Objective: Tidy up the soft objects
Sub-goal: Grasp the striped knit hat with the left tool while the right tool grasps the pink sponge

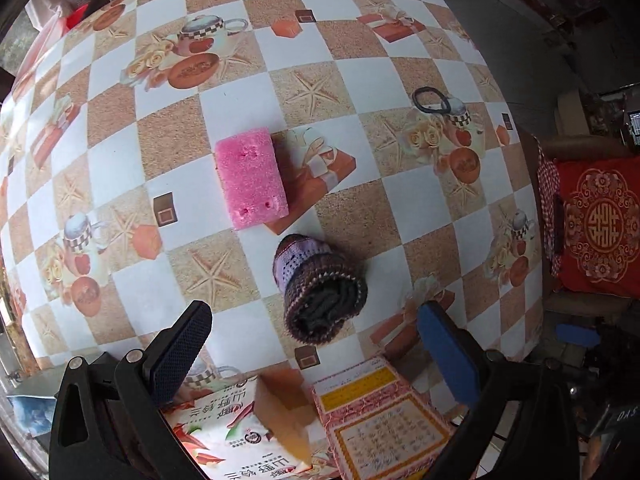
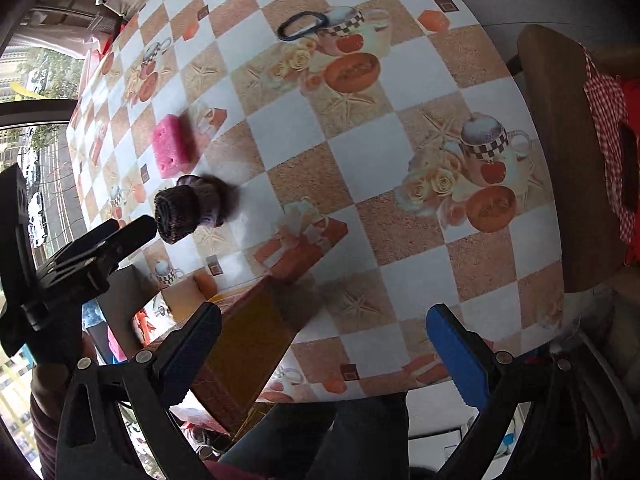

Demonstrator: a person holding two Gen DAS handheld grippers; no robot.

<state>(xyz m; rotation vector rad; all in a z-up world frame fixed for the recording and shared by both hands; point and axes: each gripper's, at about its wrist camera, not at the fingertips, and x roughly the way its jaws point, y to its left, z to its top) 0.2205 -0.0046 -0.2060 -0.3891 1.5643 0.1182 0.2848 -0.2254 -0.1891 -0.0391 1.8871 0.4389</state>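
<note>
Jaws on the left gripper (image 1: 316,344) stand wide with nothing between them, hovering just short of the rolled knit piece (image 1: 320,288), which lies on its side on the checked tablecloth (image 1: 240,104) with its dark coiled end facing the camera. The pink sponge (image 1: 251,178) sits just beyond the roll, apart from it, and a black hair tie (image 1: 430,100) lies well off toward the far right edge. The right gripper (image 2: 324,344) is likewise spread wide and empty, hanging over the near table edge.

The roll looks like the next pick, so the left gripper would do well to straddle it across its width, squeezing the sides and not the open end (a pinch on the coil could make it unwind). It should settle low before closing, since knit compresses and slips.

A printed cardboard box (image 1: 360,412) sits under the left gripper, likely the destination, but its opening is cut off by the frame and partly blurred; its contents cannot be made out. The right view shows something pink and blue beside it, unidentifiable.
</note>
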